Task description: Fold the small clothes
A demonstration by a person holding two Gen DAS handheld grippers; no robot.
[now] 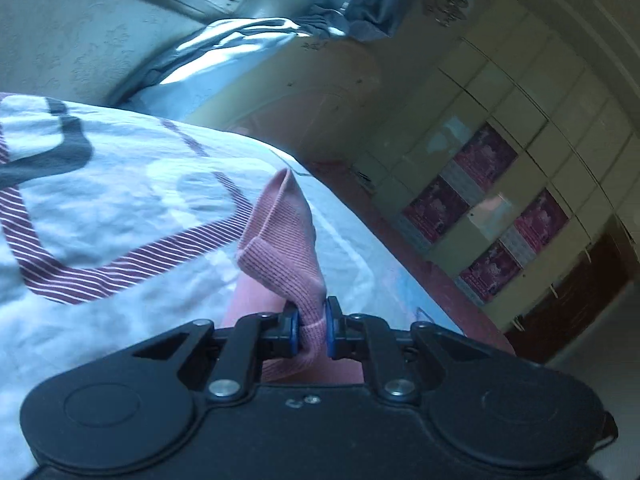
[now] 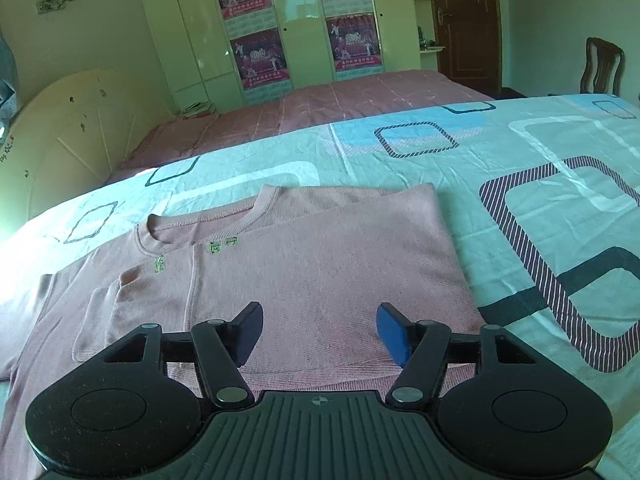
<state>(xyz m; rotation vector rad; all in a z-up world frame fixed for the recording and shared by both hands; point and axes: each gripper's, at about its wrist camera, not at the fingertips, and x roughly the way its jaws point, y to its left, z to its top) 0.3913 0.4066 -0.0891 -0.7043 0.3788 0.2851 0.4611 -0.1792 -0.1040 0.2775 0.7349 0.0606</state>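
Note:
A pink ribbed shirt (image 2: 312,272) lies flat on the patterned bedsheet (image 2: 520,168), neck toward the far side, its right side folded in over the body. My right gripper (image 2: 318,330) is open and empty, hovering just above the shirt's near hem. In the left wrist view my left gripper (image 1: 312,330) is shut on a pinched fold of the pink shirt (image 1: 280,236) and holds it lifted above the bedsheet (image 1: 120,200); which part of the shirt it holds I cannot tell.
A second bed with a pink cover (image 2: 320,108) lies beyond. A cream headboard (image 2: 68,136) stands at the left. A wardrobe with posters (image 2: 260,32), a brown door (image 2: 468,20) and a wooden chair (image 2: 602,66) stand at the back.

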